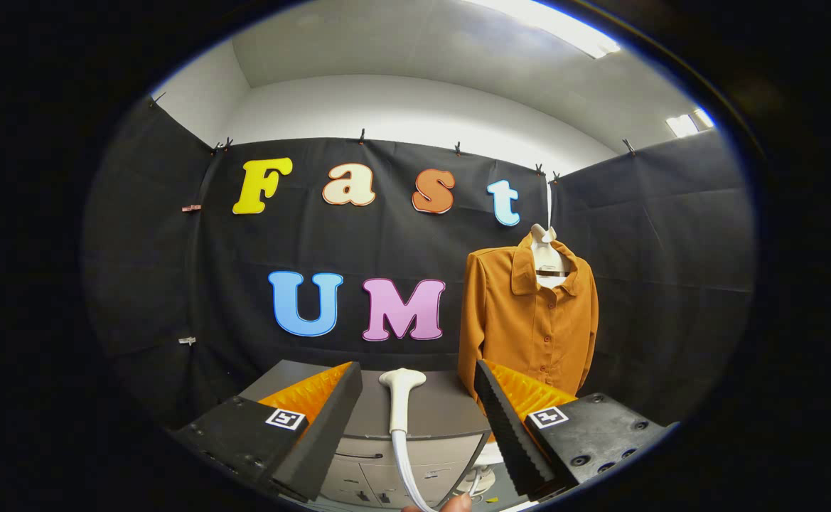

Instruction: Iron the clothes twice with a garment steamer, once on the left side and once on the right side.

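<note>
Gripper (415, 398) fingers spread wide, clamped on nothing. Between them the steamer head (401, 398): smooth white plastic, flared top, long axis upright, hose (406, 469) trailing down. Ahead, grey cabinet (429, 419). Beyond the right finger, orange button-front shirt (522, 320) hangs on a white hanger (547, 259).

From here my gripper (419, 419) hangs with its fingers spread wide, and one finger covers the lower left hem of the orange shirt (529, 320). The steamer head's (401, 398) hose runs down out of sight. The grey cabinet's (422, 412) front is partly hidden. A fingertip (456, 503), possibly a thumb, is cut off below.
</note>
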`<state>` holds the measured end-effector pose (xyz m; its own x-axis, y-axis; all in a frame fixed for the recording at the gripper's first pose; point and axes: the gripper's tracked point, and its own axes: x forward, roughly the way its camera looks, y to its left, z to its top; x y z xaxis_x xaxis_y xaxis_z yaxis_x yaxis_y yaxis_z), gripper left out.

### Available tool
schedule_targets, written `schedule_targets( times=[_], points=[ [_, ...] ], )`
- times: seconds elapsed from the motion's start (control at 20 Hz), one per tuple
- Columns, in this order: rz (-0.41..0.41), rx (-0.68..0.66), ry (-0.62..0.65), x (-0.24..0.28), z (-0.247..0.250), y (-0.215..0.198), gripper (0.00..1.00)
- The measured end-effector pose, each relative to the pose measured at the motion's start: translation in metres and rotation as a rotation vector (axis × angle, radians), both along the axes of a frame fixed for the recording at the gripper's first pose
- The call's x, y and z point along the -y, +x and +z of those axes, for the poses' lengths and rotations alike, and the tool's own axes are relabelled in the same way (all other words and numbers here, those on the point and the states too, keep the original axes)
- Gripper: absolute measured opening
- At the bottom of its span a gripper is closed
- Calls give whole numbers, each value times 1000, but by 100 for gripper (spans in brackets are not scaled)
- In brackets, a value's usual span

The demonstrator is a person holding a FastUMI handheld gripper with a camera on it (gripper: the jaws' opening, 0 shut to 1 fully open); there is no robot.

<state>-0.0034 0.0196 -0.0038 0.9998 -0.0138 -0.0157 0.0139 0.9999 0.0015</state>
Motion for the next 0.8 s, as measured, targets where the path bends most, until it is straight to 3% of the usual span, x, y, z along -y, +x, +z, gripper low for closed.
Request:
schedule_targets(
  times=[0.4, 0.8],
  points=[
    [6, -68, -20, -14, -24, 18, 98],
    [40, -221, -8, -42, -85, 69, 98]
  ],
)
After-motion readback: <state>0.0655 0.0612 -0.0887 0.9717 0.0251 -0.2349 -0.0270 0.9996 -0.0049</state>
